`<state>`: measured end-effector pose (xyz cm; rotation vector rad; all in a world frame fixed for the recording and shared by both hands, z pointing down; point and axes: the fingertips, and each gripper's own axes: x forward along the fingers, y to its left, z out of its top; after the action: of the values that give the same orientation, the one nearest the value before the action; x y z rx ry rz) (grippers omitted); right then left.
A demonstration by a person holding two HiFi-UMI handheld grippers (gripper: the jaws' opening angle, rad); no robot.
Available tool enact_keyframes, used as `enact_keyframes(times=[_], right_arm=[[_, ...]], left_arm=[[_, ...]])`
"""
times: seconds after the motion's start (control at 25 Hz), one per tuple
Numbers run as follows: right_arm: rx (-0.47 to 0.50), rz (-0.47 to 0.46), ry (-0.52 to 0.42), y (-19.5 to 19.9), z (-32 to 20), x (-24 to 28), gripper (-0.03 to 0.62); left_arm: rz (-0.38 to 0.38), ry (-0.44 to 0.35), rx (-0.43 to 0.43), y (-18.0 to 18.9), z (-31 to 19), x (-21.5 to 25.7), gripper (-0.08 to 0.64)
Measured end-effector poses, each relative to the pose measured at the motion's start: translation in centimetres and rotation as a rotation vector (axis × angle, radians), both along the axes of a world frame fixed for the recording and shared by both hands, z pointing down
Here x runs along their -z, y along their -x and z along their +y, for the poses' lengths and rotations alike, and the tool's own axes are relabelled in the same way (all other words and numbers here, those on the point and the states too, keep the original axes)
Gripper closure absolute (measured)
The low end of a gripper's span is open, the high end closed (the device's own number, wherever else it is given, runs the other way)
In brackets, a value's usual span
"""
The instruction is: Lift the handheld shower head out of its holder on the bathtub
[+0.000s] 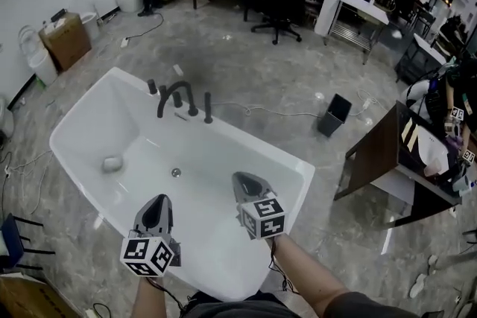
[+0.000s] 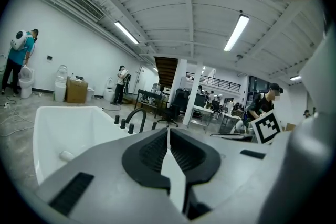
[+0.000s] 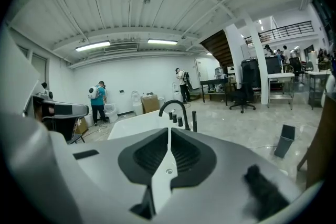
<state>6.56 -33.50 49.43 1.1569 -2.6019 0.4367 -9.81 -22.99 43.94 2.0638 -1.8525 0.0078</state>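
White tub (image 1: 216, 153) right under me, with all the black hardware lined up on the far rim: the curved spout (image 1: 174, 95), a couple of knobs, and at the right end of the row the handheld shower head (image 1: 208, 108). It's standing upright in its holder like a little post. Not lifted yet, nothing touching it.

Both claws are on my side, over the near part of the tub and well apart from the fittings. Left claw (image 1: 157, 213) is closed on nothing, pads pressed together. Right claw (image 1: 249, 185) is the same deal, pinched shut and empty. Makes sense I guess, there's nothing to carry on the way over. The right gripper view lines up nicely with the shower head, just right of the spout, so my guess is that claw goes in for it. It'll need to open up before it gets there.

Room-wise, the shower head stands at the end of the row, so its right side is free and only the nearest knob crowds it on the left. Since it sits upright, I'd say straight up is the clean way out. Reaching across the basin looks easy, with just a small pale lump (image 1: 112, 164) and the drain (image 1: 176, 172) down low. The cable on the floor (image 1: 283, 114) beyond the rim is out of the way.
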Motion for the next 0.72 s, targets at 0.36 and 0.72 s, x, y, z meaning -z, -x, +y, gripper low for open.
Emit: enact_keyframes(times=[0.36, 0.72], right_arm=[[-0.084, -0.014, 0.016, 1.0, -4.4, -1.5, 0.565], [-0.177, -0.015, 0.056, 6.6, -13.5, -6.6, 0.562]], left_arm=[[-0.017, 0.003, -0.042, 1.2, -5.0, -1.1, 0.534], [0.005, 0.017, -0.134, 6.8, -12.8, -5.0, 0.534]])
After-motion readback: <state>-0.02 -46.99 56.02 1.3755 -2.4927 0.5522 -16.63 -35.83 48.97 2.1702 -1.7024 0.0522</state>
